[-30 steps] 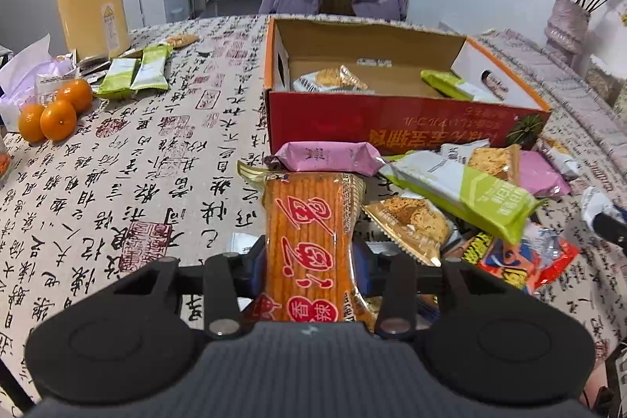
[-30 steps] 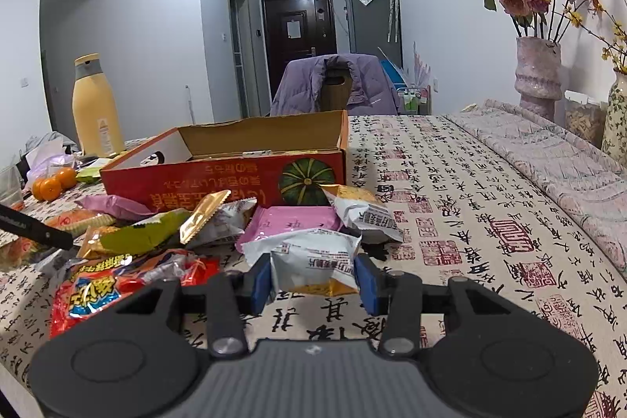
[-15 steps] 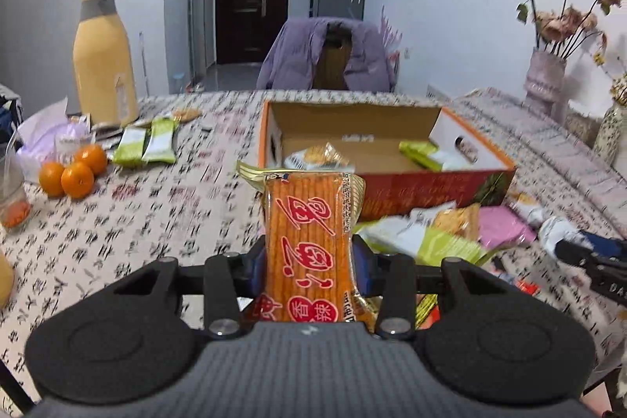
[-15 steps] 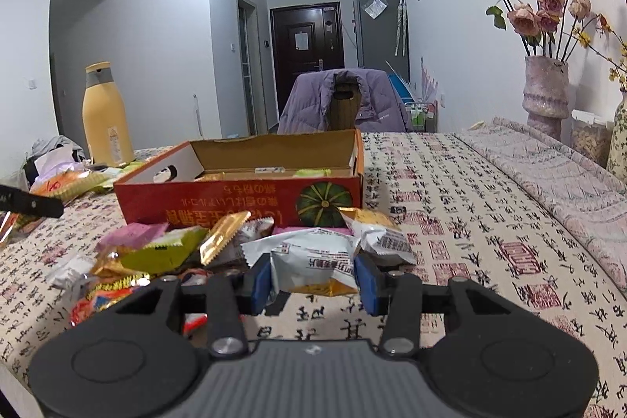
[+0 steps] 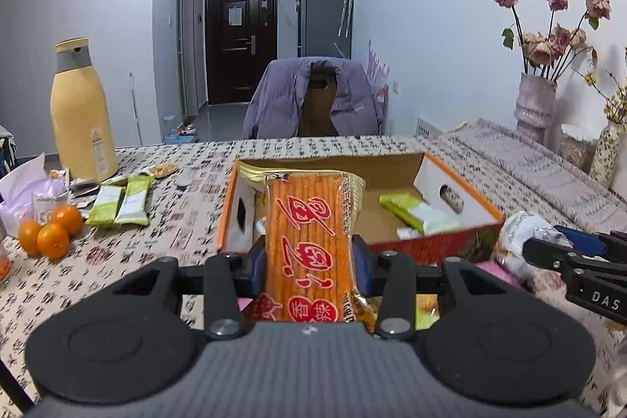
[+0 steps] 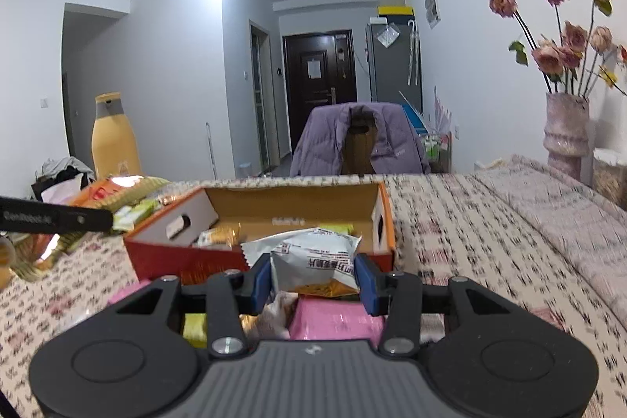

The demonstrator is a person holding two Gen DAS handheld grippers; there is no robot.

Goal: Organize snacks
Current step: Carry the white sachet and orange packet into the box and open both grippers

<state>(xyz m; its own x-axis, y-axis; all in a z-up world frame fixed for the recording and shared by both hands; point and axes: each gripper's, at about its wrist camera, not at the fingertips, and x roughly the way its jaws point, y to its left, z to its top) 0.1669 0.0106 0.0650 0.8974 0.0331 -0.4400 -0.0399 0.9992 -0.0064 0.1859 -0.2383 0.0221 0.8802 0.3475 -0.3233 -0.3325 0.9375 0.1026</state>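
- While both hands hover above the bench [image 5: 196,159], the left gripper [image 5: 309,257] has its fingers [image 5: 256,261] pinched on an orange snack packet [image 5: 309,241] — upright, in front of the open red box [image 5: 431,245].
- Right gripper [image 6: 313,277]: fingers [image 6: 260,279] clamped on a white snack bag [image 6: 309,257], raised before that box's near wall.
- Inside the box lie a green packet [image 5: 415,212] and other small snacks.
- Loose wrappers — a pink packet [image 6: 337,320] among them — sit below the right gripper.
- Three oranges [image 5: 49,230] rest at far left.
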